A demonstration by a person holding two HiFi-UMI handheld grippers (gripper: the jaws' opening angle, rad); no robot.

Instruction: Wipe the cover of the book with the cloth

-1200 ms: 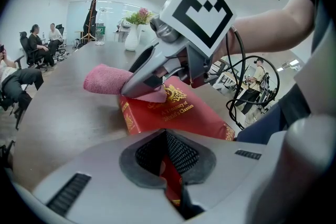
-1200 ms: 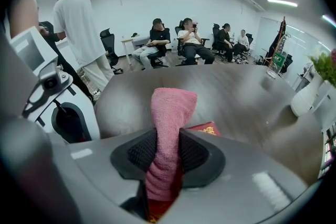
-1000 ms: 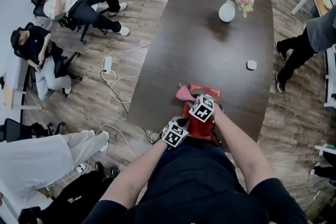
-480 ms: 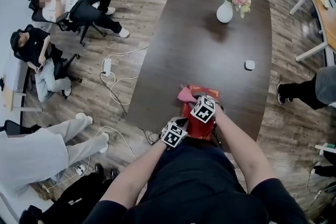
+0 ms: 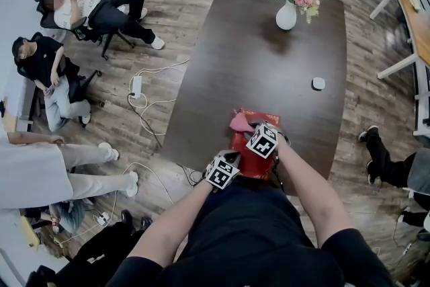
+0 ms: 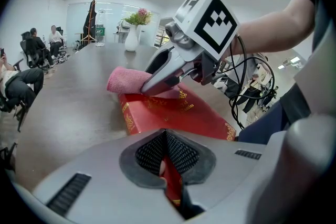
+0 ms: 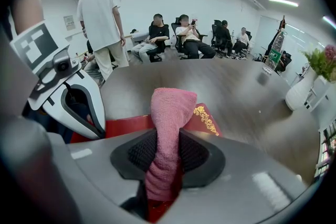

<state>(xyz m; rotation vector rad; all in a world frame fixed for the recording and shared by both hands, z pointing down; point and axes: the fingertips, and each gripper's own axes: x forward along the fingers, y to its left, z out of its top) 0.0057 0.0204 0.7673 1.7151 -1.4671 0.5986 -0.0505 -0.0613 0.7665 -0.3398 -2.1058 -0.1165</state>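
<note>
Both grippers are loaded. The left gripper [image 6: 167, 165] is clamped on the near edge of the red book [image 6: 173, 113], which shows as a red sliver between its pads. The right gripper [image 7: 165, 160] pinches a pink cloth [image 7: 169, 107] that sticks out past its jaws as a bunched roll. The roll's free end lies over the far end of the gilt-trimmed cover and appears to touch it. The book lies flat at the near edge of the dark counter [image 5: 269, 77], close to the person's body. To wipe well, the left grip should probably hold firm so the book neither slides nor lifts. The right gripper should ride low and tilted, so that cloth rather than hard jaw tips meets the cover. Because the roll is narrow, overlapping strokes across the cover would likely be needed. They should stop short of the left gripper, which covers one corner.
</note>
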